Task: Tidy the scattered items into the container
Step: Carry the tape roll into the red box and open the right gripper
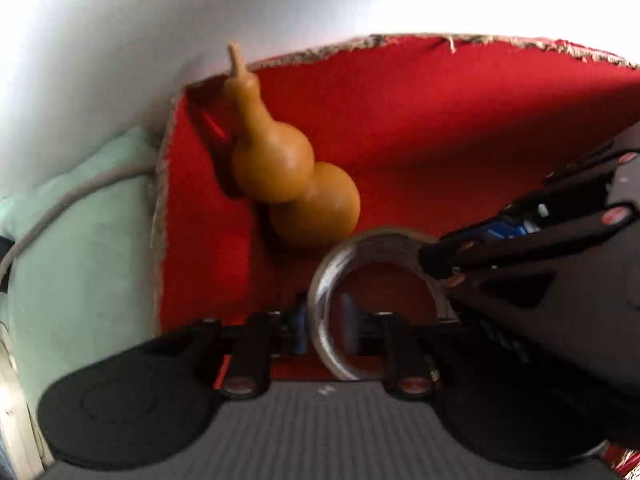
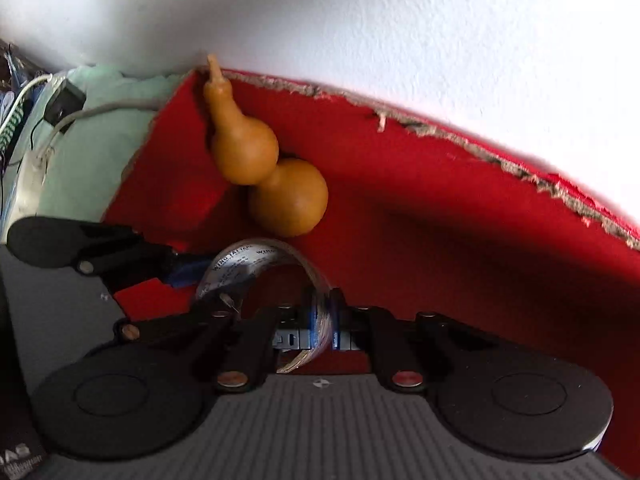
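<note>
A clear tape roll (image 1: 326,280) (image 2: 240,260) hangs on edge over the red-lined container (image 1: 460,112) (image 2: 460,208), which has a frayed jute rim. My left gripper (image 1: 322,328) is shut on the roll's left wall. My right gripper (image 2: 324,320) is shut on its opposite wall. In the left wrist view the right gripper (image 1: 434,258) comes in from the right; in the right wrist view the left gripper (image 2: 188,274) comes in from the left. A tan gourd (image 1: 280,168) (image 2: 260,168) lies inside, its stem leaning into the far left corner.
A mint-green cloth (image 1: 80,240) (image 2: 92,152) lies left of the container, with a grey cable (image 1: 80,190) (image 2: 108,109) across it. A black plug (image 2: 64,104) sits at the far left. A white wall (image 1: 200,8) (image 2: 400,20) rises right behind the container.
</note>
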Available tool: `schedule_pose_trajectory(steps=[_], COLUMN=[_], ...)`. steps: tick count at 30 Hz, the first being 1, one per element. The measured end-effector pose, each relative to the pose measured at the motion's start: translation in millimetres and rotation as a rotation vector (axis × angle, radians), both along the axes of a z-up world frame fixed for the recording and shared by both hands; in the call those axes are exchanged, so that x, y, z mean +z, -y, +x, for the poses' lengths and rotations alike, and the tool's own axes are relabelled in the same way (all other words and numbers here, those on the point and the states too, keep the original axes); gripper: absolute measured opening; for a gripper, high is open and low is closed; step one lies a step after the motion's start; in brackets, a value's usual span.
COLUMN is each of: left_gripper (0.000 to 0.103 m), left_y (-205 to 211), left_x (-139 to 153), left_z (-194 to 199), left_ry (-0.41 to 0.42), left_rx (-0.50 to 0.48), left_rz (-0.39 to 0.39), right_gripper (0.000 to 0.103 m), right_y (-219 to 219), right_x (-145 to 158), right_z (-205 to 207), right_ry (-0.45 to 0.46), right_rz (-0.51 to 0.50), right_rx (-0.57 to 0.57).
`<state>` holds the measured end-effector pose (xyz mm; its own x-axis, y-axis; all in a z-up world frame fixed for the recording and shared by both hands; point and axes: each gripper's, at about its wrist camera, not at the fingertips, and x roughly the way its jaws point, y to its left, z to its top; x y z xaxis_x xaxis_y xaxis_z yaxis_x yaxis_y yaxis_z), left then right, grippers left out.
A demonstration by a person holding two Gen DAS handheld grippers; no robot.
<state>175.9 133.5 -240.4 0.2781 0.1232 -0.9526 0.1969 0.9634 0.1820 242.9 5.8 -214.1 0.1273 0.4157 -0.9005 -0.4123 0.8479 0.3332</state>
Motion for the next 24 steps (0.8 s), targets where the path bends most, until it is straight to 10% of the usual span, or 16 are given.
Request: schedule_pose_trajectory(steps=[8,18,24], left_gripper=[0.038,0.075,0.064], left_y=[3,-4,-22], left_x=[15,32,54], left_z=[-10,-14,-32], left_ry=[-0.029,0.008,0.116], left_rx=[0.054,0.187,0.187], left_rz=[0.01,-0.053,-0.161], right_gripper=[0.011,0.013,0.012], right_y=[6,20,57], right_x=[11,16,34], right_z=[-9,-15,-15], right_ry=[0.011,0.007,0.05], right_rz=[0.066,0.088,0.167], right_rx=[-0.051,-0.114,-0.199])
